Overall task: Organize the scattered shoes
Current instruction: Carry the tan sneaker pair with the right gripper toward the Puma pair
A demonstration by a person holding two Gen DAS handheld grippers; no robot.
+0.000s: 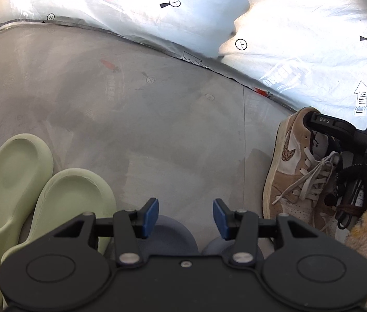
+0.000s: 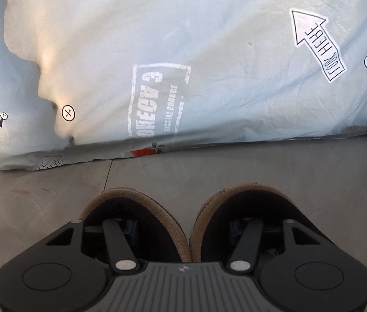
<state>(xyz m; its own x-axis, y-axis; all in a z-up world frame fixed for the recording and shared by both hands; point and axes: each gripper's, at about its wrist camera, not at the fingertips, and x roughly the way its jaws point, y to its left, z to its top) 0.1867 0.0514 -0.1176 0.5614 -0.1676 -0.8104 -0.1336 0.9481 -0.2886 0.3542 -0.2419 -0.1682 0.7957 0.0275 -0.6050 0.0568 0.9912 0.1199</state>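
The left wrist view shows the left gripper [image 1: 186, 218] part open and empty over grey slippers [image 1: 175, 231]; smooth green slides [image 1: 40, 195] lie left. The right gripper [image 2: 183, 230] has one finger inside each suede sneaker [image 2: 136, 208], inner collars pinched between. Beyond lies printed white fabric [image 2: 209, 52].

Pale green slides [image 1: 27, 197], pair: upright, side by side and touching, on the grey floor [image 1: 157, 130]. Tan suede sneakers [image 2: 188, 215], pair: white side panels, grey laces, dark lining; upright, side by side on the floor, heels toward the bedding's edge.
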